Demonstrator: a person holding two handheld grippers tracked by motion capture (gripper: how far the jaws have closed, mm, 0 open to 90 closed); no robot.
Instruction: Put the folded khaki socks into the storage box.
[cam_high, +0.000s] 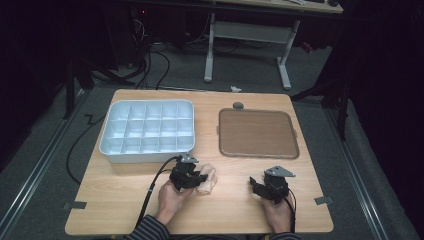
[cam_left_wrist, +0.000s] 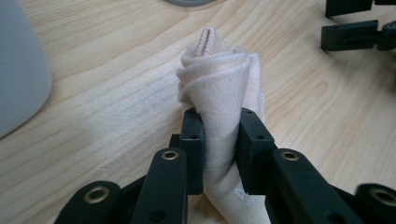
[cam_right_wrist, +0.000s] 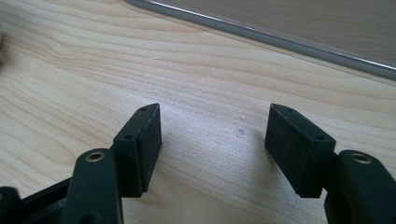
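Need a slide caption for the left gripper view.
Left gripper clamps a rolled beige cloth on the wooden table.

Bare bench (cam_high: 235, 200) lies open between the left claw (cam_high: 200, 178), clamped on a rolled beige cloth (cam_high: 208, 180), and the wide-jawed right claw (cam_high: 256, 186), while the white compartment tray (cam_high: 115, 150) and brown tray (cam_high: 257, 150) block the far side.
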